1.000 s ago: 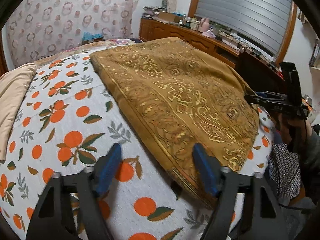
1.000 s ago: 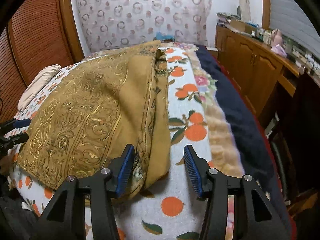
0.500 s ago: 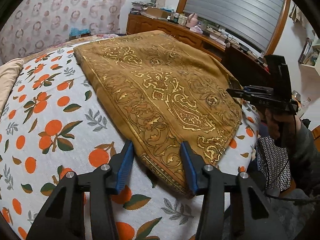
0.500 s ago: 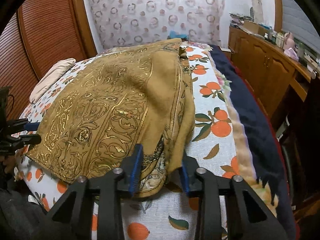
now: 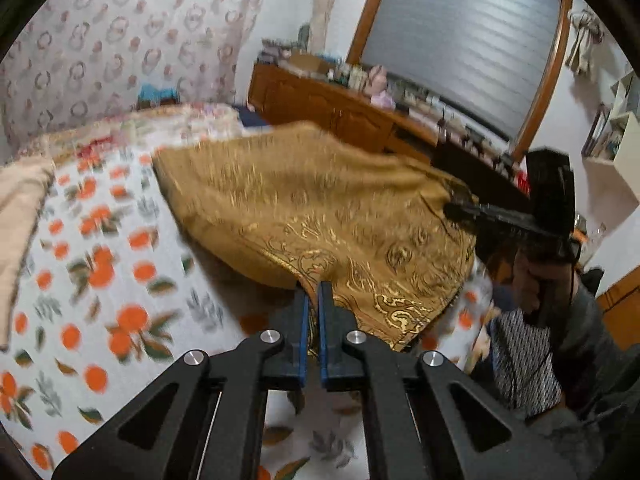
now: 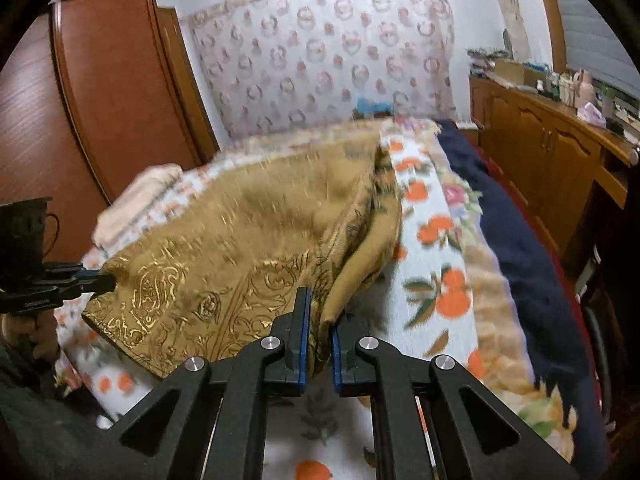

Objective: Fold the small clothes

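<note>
Left gripper [image 5: 313,300] clamped on gold cloth [image 5: 320,208] corner, right gripper [image 6: 319,312] pinching the other, above the bed [image 5: 100,280].

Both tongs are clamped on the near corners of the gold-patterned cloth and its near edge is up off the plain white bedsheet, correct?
Not quite: the bedsheet is not plain white; it is printed with oranges and leaves, as the left wrist view shows. The rest holds: the left tongs and right tongs are each shut on a near corner of the gold-patterned cloth, whose near edge is lifted.
</note>
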Available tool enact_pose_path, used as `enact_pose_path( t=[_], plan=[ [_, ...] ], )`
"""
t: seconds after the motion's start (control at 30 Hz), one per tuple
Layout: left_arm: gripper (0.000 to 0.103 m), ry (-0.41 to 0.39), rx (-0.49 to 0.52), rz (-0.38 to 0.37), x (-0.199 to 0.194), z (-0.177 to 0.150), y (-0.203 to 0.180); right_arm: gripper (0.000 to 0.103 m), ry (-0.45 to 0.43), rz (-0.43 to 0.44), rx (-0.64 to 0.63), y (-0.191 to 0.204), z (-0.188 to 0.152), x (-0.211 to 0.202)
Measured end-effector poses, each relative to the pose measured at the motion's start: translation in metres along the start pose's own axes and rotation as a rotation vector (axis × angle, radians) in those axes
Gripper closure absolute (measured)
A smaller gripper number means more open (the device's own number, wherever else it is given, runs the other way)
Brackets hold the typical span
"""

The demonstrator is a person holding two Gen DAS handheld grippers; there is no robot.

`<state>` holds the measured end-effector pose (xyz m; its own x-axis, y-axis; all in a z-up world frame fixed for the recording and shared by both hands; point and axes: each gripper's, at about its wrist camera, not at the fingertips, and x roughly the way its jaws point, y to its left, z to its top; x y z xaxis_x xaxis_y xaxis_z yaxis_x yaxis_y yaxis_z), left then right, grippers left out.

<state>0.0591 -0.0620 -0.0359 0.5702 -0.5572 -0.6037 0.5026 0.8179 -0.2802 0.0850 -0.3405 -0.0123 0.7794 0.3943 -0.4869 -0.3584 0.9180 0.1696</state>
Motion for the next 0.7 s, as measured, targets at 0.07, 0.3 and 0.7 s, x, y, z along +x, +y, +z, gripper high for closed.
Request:
enact_pose_path(
  t=[0.07,0.3,0.7],
  plan=[
    [0.098,-0.031,-0.006,0.004,-0.005,0.012,0.004,0.095,-0.034,0.013,0.005,0.000,0.010,-0.005],
    [0.098,-0.084,-0.047,0.025,-0.001,0.054,0.033,0.095,-0.100,0.043,0.021,-0.001,0.046,0.008],
    [0.098,-0.060,-0.114,0.056,0.052,0.114,0.088,0.095,-0.045,0.011,-0.041,-0.006,0.102,0.096]
  ],
)
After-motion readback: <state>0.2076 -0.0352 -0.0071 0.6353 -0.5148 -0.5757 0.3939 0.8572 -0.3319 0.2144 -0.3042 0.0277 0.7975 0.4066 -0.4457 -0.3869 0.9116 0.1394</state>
